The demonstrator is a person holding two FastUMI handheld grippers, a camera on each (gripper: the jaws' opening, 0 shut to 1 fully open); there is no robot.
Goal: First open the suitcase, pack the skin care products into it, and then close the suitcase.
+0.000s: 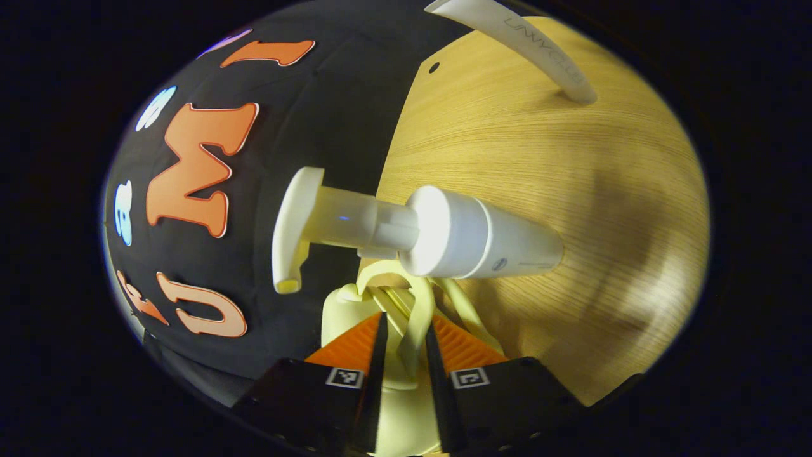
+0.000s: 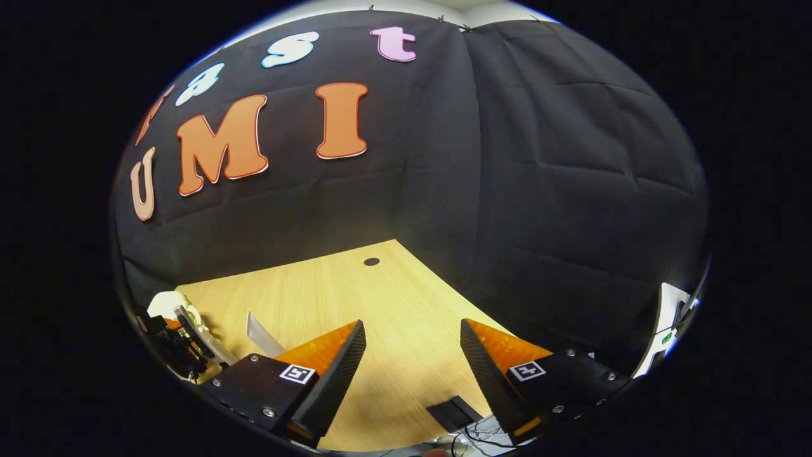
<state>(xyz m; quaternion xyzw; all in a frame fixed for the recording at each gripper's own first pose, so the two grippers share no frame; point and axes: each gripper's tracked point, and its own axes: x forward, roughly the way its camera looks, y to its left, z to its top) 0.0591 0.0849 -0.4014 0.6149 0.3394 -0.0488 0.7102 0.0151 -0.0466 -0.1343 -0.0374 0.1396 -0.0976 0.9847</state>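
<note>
My left gripper [image 1: 406, 333] is shut on a thin pale yellow loop handle [image 1: 419, 304] that belongs to a pale yellow case [image 1: 346, 314] just below the fingers. Beyond it a white pump bottle [image 1: 457, 235] stands on the wooden table [image 1: 571, 178]; the view is rolled, so the bottle looks sideways. A white tube [image 1: 526, 51] lies farther off on the table. My right gripper [image 2: 412, 346] hangs open over the table [image 2: 380, 298] with nothing between its fingers. At the far left of the right gripper view are the pale yellow case [image 2: 166, 303], the left gripper [image 2: 181, 336] and the white tube [image 2: 261, 336].
The black cloth wall closes the table's far side and right side. A small round hole [image 2: 372, 261] sits near the table's far corner. A black box [image 2: 453, 412] and cables [image 2: 482, 435] lie at the near edge. A white device [image 2: 666, 330] stands at the far right.
</note>
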